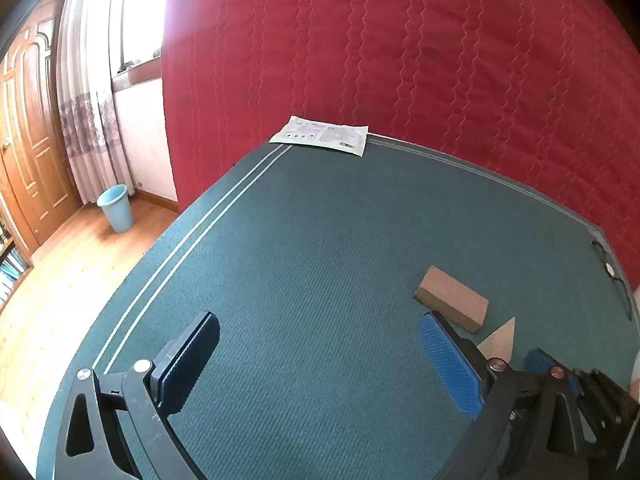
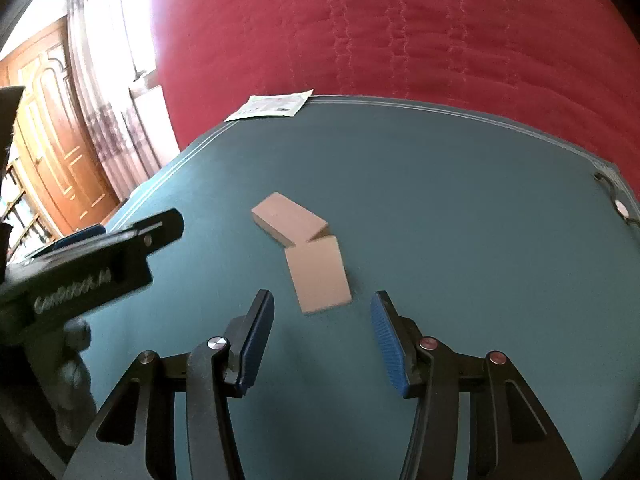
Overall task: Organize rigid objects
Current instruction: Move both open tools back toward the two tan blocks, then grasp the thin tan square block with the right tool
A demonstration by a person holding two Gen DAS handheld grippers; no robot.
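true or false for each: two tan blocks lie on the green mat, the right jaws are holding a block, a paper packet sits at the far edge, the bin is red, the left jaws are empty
1. Two tan blocks lie on the green mat: true, a far block and a near block.
2. The right gripper holds a block: false, its jaws are open and empty.
3. A paper packet sits at the far edge: true.
4. The bin is red: false, light blue.
5. The left gripper is empty: true.

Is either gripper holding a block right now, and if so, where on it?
Nothing is held. Both the left gripper and right gripper have open jaws; the two wooden blocks lie untouched on the table.
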